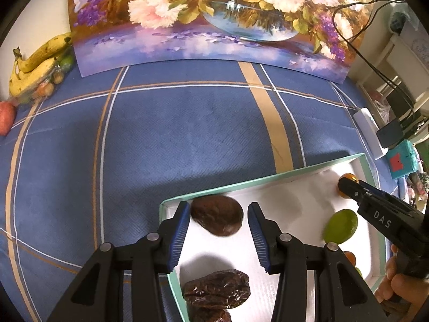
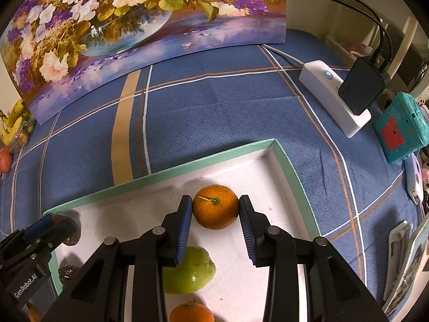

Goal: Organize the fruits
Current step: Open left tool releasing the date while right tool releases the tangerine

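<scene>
A white tray with a mint-green rim (image 1: 268, 178) (image 2: 166, 174) lies on the blue cloth. My left gripper (image 1: 218, 212) is open over its left end, its fingers either side of a dark brown fruit (image 1: 217, 218) with gaps on both sides. Wrinkled dates (image 1: 217, 288) lie nearer to the camera. My right gripper (image 2: 215, 209) stands around an orange (image 2: 215, 210) in the tray's far right corner, with its pads (image 2: 185, 222) at the orange's sides. A green fruit (image 2: 191, 271) (image 1: 340, 225) and a second orange (image 2: 191, 312) lie nearer to the camera.
Bananas and small fruits in a clear pack (image 1: 40, 61) and a red fruit (image 1: 5, 118) sit at the far left. A flower painting (image 1: 214, 21) stands at the back. A white power strip with a black charger (image 2: 337, 94) and a teal box (image 2: 402, 128) lie to the right.
</scene>
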